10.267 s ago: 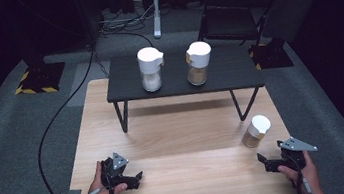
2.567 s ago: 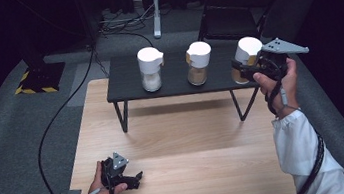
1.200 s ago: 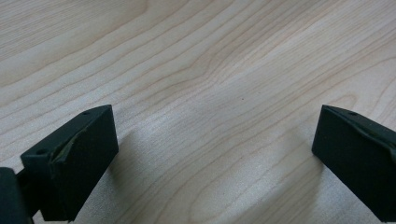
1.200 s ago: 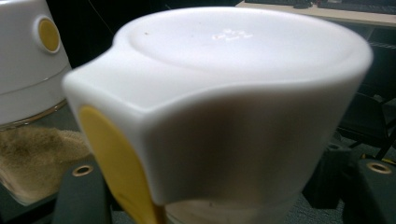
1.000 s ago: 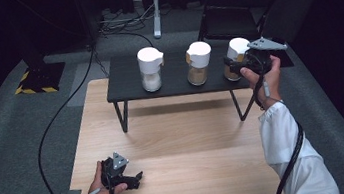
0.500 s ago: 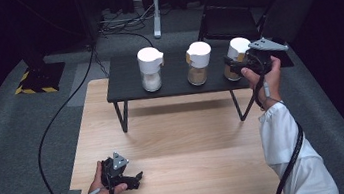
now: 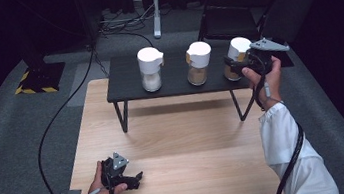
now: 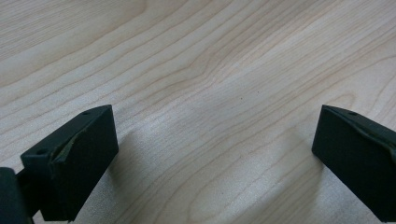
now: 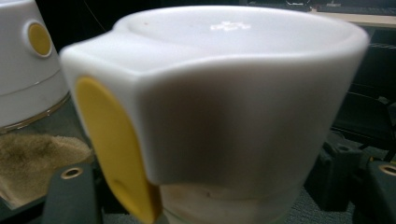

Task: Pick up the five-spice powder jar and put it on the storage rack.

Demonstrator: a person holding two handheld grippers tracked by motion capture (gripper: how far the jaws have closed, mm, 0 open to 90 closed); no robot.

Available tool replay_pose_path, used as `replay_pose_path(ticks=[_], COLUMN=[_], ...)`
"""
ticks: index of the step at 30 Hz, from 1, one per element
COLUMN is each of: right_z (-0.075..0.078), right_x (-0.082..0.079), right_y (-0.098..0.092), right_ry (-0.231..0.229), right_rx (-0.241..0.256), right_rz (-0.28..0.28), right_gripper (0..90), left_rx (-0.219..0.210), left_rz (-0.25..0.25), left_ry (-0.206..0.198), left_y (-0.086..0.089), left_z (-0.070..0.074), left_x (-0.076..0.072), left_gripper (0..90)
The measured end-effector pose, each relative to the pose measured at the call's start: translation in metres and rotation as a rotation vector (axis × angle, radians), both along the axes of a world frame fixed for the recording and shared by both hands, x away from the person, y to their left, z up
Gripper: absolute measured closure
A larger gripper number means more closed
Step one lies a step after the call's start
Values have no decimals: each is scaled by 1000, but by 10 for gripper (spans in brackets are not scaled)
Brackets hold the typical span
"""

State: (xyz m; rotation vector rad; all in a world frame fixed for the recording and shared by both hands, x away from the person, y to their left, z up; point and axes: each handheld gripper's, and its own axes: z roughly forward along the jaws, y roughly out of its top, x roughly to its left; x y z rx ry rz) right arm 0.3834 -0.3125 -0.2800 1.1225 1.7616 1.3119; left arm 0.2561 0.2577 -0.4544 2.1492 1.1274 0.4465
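Note:
Three white-lidded glass jars stand in a row on a low black table (image 7: 127,86): one with a pale filling (image 7: 151,69), one with brown filling (image 7: 199,63), and a third (image 7: 237,52) at the right end. My right gripper (image 7: 232,67) is shut on that third jar. In the right gripper view its white lid with a yellow tab (image 9: 224,93) looms close, with the right gripper's (image 9: 210,198) jaws flanking the glass below it. My left gripper (image 7: 138,177) rests open near the front left of the wooden table (image 7: 191,140); bare wood lies between the left gripper's (image 8: 215,163) jaws.
The black table stands across the far end of the wooden table. A dark folding chair (image 7: 234,13) sits behind it. A black cable (image 7: 61,116) runs over the grey carpet at left. The neighbouring jar (image 9: 28,70) shows at the left edge of the right gripper view.
The right hand carried the third jar from the wooden table's right side up to the black table's right end. Over the last second it has barely shifted. The left gripper has stayed put.

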Motion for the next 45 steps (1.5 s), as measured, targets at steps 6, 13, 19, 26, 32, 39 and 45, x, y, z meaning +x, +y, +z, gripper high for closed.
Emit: replay_pose_path(ticks=[6, 13, 19, 26, 32, 39, 45], right_z=[-3, -5, -5, -5, -6, -4, -3], right_x=[3, 3, 3, 4, 3, -3, -6], right_y=[-4, 1, 6, 8, 6, 10, 13], right_ry=[6, 4, 7, 0, -16, -45, -47], right_rx=[24, 21, -5, -31, -36, -83, -91], right_rz=[0, -38, -62, -61, -40, -16, -17], right_gripper=[191, 101, 43, 25, 12, 20, 24], left_rx=[0, 0, 0, 0, 0, 0, -1], left_rz=[0, 0, 0, 0, 0, 0, 1], left_ry=[0, 0, 0, 0, 0, 0, 1], left_y=[0, 0, 0, 0, 0, 0, 0], left_z=[0, 0, 0, 0, 0, 0, 0], left_x=[0, 0, 0, 0, 0, 0, 0], left_gripper=[1, 1, 1, 1, 1, 1, 1])
